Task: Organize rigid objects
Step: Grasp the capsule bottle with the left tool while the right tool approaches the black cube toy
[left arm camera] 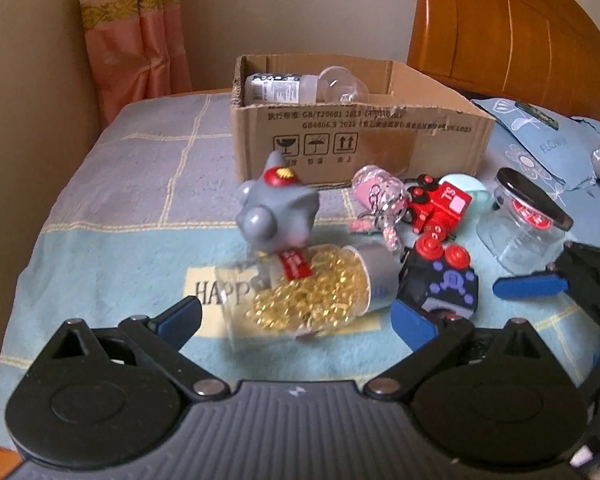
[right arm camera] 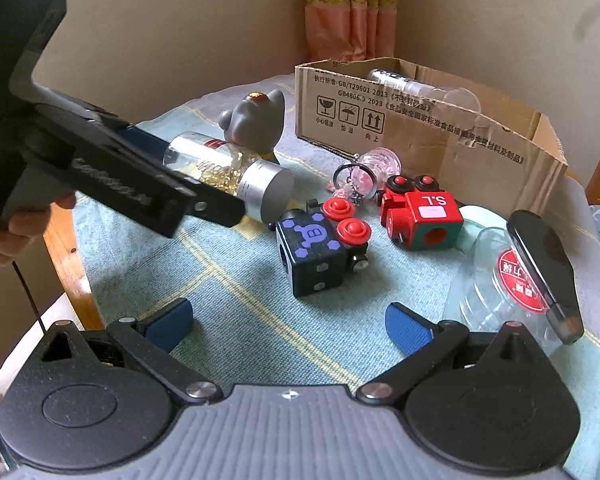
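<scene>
Left gripper (left arm camera: 296, 320) spread wide, bottle of gold beads (left arm camera: 304, 292) lying on side between its blue pads, cap end toward right finger; contact unclear, frame blurred. Grey cat figurine (left arm camera: 276, 208) just behind bottle, touching it. Right gripper (right arm camera: 290, 326) also wide apart, holding nothing; black toy block (right arm camera: 320, 252) ahead of its fingers, apart from them. Red toy train (right arm camera: 420, 216) beyond block. Glass jar (right arm camera: 512, 280) just beside right finger. Pink keychain (right arm camera: 364, 172) near cardboard box (left arm camera: 380, 140); box holds clear bottle (left arm camera: 280, 88). All on blue checked cloth (right arm camera: 220, 280).
</scene>
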### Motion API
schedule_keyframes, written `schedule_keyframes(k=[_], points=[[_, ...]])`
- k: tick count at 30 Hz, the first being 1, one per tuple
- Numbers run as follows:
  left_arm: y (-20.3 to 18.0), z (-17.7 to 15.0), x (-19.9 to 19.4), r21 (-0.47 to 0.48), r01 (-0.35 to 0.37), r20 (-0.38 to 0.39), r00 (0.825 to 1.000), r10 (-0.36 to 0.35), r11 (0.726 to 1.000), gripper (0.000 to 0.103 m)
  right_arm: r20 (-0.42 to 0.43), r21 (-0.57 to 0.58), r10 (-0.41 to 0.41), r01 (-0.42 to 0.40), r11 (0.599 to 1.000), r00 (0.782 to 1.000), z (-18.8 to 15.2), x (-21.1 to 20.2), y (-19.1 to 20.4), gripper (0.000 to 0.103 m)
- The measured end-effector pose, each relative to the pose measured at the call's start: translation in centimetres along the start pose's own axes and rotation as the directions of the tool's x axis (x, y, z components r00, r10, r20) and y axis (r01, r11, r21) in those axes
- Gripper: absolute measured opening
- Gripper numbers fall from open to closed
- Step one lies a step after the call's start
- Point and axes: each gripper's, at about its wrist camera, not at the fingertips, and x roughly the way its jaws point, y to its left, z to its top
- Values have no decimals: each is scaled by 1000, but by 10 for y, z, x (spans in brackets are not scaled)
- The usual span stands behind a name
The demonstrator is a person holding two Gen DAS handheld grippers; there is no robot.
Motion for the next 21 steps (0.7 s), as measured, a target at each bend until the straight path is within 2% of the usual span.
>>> schedule_keyframes(k=[4,7,9,16,21], points=[[-6,5,7,-14,6,3,1000,-6,1000,101,2,0,0,0,1000,1000,0,-1,0,103],[-8,7,14,-9,-34,4,999,34,999,101,3,0,0,0,1000,1000,-1,-2,0,103],[-6,8,16,-15,-34,-5,999,33,999,101,5,1,-1,1,1000,1000,-1,-2,0,103],[7,-3,3,-46,-39,-14,999,39,998,101,7,-16,15,-15,1000,1000,0,-2,-1,103],[18,-11,-7,-63,-44,-15,999,43,997,101,-9,-58,48,-49,997,999,15,11,-2,103]])
